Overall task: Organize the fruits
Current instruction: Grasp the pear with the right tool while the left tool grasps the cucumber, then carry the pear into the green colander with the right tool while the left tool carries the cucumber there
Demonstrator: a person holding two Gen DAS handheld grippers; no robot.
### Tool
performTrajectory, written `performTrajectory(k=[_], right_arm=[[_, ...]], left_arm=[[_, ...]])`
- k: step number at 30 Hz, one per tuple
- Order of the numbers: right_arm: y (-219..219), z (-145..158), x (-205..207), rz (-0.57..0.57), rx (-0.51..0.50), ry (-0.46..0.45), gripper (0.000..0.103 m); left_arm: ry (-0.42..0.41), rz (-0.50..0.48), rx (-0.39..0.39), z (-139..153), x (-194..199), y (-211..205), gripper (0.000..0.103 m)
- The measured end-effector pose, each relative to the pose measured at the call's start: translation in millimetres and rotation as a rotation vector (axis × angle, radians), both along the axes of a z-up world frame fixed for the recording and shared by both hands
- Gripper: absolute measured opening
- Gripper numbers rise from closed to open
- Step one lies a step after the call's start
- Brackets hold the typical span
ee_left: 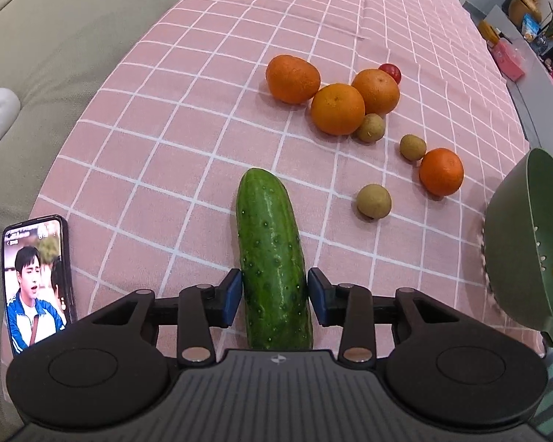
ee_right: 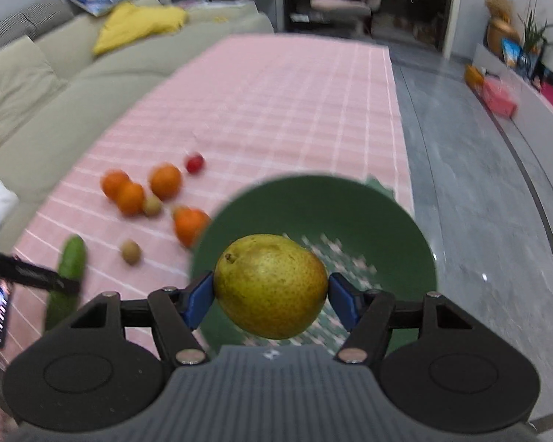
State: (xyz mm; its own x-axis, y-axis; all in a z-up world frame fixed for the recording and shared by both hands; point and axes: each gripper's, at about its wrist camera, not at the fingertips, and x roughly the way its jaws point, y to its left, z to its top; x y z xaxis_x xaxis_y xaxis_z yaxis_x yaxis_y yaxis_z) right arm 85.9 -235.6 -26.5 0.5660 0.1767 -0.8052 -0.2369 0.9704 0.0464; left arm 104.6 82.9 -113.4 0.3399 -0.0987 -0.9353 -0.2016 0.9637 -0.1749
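Note:
A green cucumber (ee_left: 271, 250) lies on the pink checked tablecloth (ee_left: 166, 129), and my left gripper (ee_left: 274, 289) is shut on its near half, blue pads against both sides. My right gripper (ee_right: 271, 294) is shut on a yellow-green pear (ee_right: 271, 283) and holds it in the air over the green colander bowl (ee_right: 313, 213). Several oranges (ee_left: 337, 108), three small brown round fruits (ee_left: 374, 200) and a red cherry tomato (ee_left: 390, 72) are scattered on the cloth beyond the cucumber. In the right wrist view the cucumber (ee_right: 72, 258) shows at the left, with a black left-gripper finger (ee_right: 37, 276) across it.
A phone (ee_left: 37, 280) with its screen lit lies at the table's near left corner. The bowl (ee_left: 527, 243) stands at the table's right edge. A beige sofa (ee_right: 37, 92) runs along the left side, and grey floor (ee_right: 479, 184) lies to the right.

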Motion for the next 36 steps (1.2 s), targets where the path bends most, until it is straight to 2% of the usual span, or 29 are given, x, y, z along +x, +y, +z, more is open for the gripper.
performTrajectory(k=[6, 11, 17, 26, 28, 29, 30, 36], right_arm=[[-18, -28, 22, 0.001, -0.018, 0.123, 0.064], [-21, -45, 40, 0.064, -0.095, 0.189, 0.064], [-24, -57, 49, 0.113, -0.098, 0.244, 0.065], [-29, -57, 42, 0.127, -0.070, 0.225, 0.065], [-33, -53, 39, 0.121, -0.047, 0.208, 0.071], [-36, -49, 37, 0.111, -0.033, 0.193, 0.078], [-38, -47, 36, 0.107, -0.023, 0.181, 0.080], [-40, -38, 29, 0.136, -0.007, 0.154, 0.081]], left_arm=[[-0.015, 0.002, -0.007, 11, -4, -3, 0.042], [-0.070, -0.031, -0.075, 40, -2, -17, 0.042], [-0.145, -0.121, -0.128, 79, 9, -52, 0.041], [-0.264, -0.276, -0.194, 134, 23, -113, 0.041], [-0.270, -0.305, -0.213, 138, 28, -123, 0.041], [-0.270, -0.319, -0.223, 139, 32, -130, 0.041], [-0.263, -0.331, -0.229, 136, 35, -134, 0.041], [-0.178, -0.415, -0.156, 111, 49, -172, 0.041]])
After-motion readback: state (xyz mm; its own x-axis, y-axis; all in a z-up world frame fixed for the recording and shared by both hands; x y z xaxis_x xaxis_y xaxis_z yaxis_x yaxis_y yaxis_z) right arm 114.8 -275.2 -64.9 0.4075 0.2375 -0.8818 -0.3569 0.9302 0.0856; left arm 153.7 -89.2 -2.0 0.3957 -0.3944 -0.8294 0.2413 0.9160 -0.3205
